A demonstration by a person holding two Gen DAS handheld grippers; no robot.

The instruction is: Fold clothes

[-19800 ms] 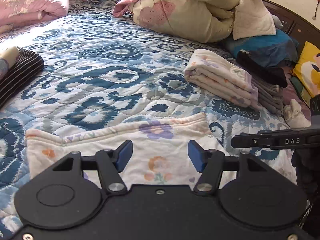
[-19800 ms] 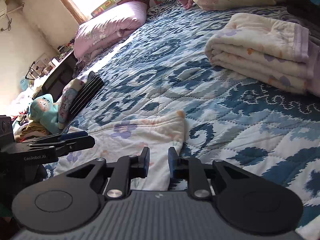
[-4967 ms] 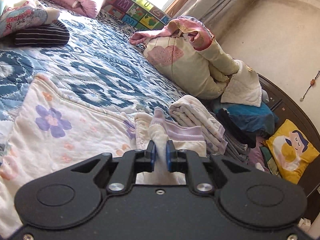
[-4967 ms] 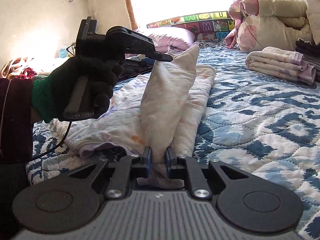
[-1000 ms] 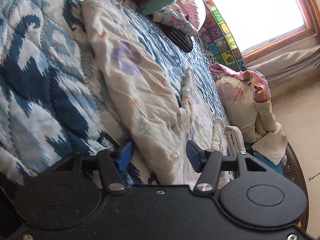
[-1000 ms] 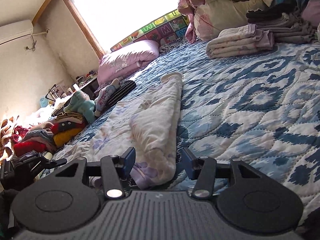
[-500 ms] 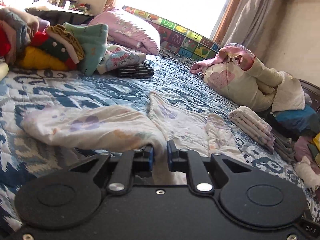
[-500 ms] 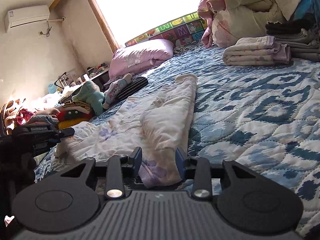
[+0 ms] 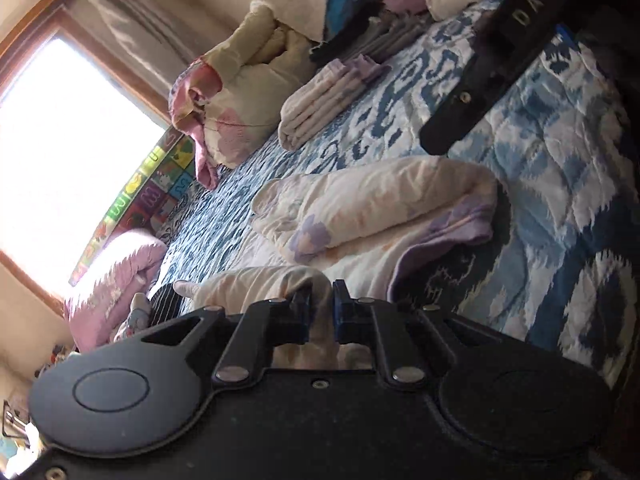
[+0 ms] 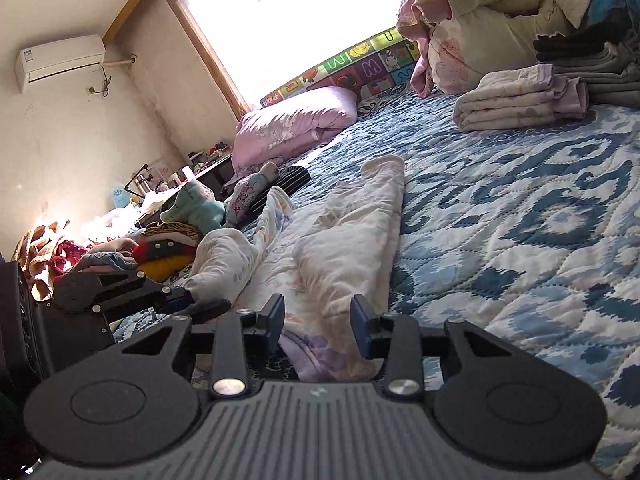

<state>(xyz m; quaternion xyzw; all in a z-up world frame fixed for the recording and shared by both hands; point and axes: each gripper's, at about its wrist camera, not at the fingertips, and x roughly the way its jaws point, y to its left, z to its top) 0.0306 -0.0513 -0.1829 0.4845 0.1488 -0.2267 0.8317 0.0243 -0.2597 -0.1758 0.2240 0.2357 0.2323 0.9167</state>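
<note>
left gripper [image 9: 320, 312] fingers clamped on floral pajama pants [image 10: 344, 236] | right gripper [image 10: 317, 330] fingers wide apart, astride waistband | pants on quilted bed [image 10: 520, 216]

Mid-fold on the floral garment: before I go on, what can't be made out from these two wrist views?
- Left wrist view: how much floral garment the left gripper pinches; the gripper body covers it.
- Right wrist view: the garment's near hem under the open right gripper; gripper body hides it.
- Right wrist view: the garment's left edge, behind the left gripper.
- Both views: the folded stack's far side, blocked by bedding.
</note>
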